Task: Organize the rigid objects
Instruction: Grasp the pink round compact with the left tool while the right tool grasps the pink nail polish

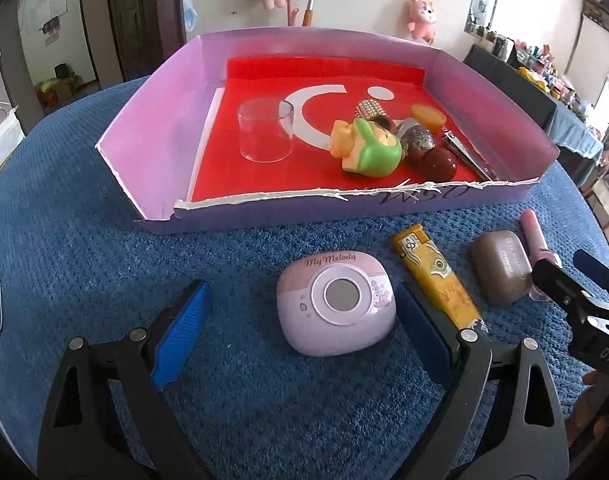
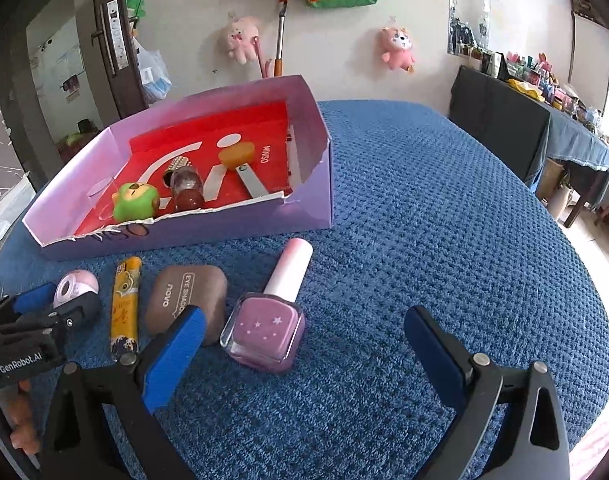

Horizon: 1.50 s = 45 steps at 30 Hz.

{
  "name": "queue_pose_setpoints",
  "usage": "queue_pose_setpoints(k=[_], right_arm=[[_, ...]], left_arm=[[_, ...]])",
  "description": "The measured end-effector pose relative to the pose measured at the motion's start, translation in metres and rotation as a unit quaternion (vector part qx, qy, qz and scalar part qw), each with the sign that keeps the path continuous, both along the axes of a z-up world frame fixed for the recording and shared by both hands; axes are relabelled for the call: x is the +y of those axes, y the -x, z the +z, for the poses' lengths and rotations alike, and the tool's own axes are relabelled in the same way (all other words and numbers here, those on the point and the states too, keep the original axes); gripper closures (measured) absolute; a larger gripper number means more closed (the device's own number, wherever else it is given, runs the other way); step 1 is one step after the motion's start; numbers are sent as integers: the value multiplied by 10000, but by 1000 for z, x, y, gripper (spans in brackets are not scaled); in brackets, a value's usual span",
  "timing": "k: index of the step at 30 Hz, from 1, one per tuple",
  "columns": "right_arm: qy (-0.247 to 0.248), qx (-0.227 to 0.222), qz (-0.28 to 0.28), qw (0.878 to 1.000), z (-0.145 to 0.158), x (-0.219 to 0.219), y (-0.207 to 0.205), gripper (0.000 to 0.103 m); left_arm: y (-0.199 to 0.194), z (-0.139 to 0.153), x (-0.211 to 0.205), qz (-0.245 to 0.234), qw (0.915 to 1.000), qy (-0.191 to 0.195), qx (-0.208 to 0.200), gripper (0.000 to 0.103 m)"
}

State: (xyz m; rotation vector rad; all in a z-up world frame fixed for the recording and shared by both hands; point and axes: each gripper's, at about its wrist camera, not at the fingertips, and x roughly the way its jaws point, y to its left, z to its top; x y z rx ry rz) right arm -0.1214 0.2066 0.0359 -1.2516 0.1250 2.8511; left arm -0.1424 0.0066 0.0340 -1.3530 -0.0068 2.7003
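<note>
On the blue cloth, in front of the purple box, lie a pink My Melody case, a yellow lighter, a brown eyeshadow case and a pink nail polish bottle. My left gripper is open, its blue pads on either side of the My Melody case without touching it. My right gripper is open around the polish bottle, which lies nearer its left pad. The box holds a clear cup, a green toy and several small items.
The blue cloth stretches bare to the right of the box. A dark side table with clutter stands at the far right. Plush toys hang on the wall behind. Each gripper shows at the edge of the other's view.
</note>
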Motion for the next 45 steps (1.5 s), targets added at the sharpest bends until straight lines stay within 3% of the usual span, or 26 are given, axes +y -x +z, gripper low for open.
queue_pose_setpoints(k=[9, 12, 20, 25, 30, 36, 45], right_arm=[[69, -143, -8, 9999, -2, 7, 4, 8], [80, -177, 5, 9998, -3, 7, 5, 8], [87, -146, 286, 9994, -5, -4, 6, 33], [338, -109, 574, 9977, -4, -7, 4, 57], [573, -62, 581, 9966, 3, -2, -1, 58], [592, 261, 707, 9954, 32, -3, -8, 58], [512, 362, 823, 9946, 42, -10, -12, 58]], left_arm=[[2, -1, -4, -38, 9998, 192, 39, 11], [1, 0, -3, -47, 9998, 178, 92, 17], [4, 4, 7, -214, 9995, 138, 172, 46], [5, 7, 6, -168, 9997, 40, 145, 49], [-4, 24, 4, -213, 9992, -19, 347, 49], [-11, 45, 1, -253, 9978, -107, 605, 49], [-19, 49, 2, -308, 9973, -133, 647, 49]])
